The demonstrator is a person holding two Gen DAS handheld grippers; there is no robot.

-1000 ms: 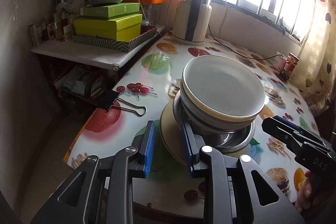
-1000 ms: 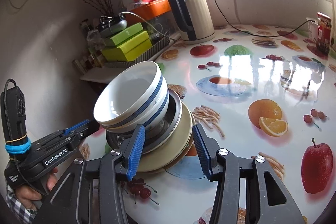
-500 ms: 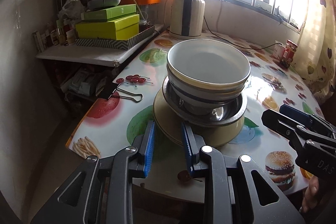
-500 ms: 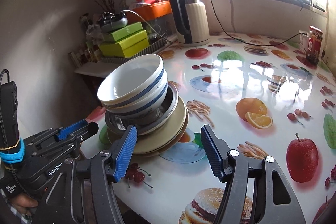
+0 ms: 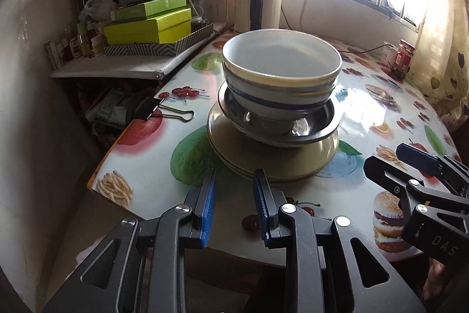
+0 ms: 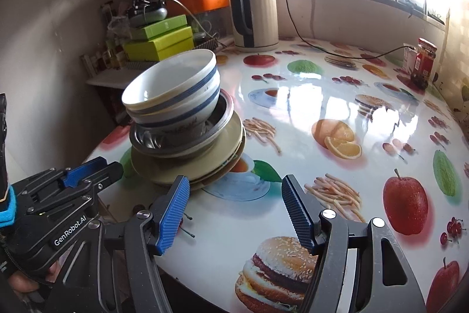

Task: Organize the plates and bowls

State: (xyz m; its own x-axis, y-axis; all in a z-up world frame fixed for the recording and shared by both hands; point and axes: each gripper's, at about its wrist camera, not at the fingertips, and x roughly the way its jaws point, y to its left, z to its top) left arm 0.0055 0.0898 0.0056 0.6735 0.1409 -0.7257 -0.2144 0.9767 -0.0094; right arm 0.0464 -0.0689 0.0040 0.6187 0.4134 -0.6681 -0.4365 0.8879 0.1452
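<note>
A stack stands near the table's front left edge: white bowls with blue stripes [image 5: 281, 78] [image 6: 173, 90] nested in a steel bowl [image 5: 278, 128] [image 6: 164, 143], on beige plates [image 5: 263, 157] [image 6: 190, 166]. My left gripper [image 5: 234, 189] is open and empty, just in front of the plates and apart from them; it also shows in the right wrist view [image 6: 85, 172]. My right gripper [image 6: 234, 195] is open wide and empty, in front of and right of the stack; it shows at the right of the left wrist view [image 5: 410, 163].
The table [image 6: 293, 219] has a glossy fruit-print cloth. A black binder clip [image 5: 152, 110] lies left of the stack. A kettle [image 6: 255, 16], a red jar [image 6: 423, 63] and a cable are at the back. Green boxes [image 5: 146, 25] sit on a side shelf.
Both grippers have drawn back from the stack toward the table's front edge. The right gripper's jaws, which straddled the plates, now stand clear. The stack stays put.
</note>
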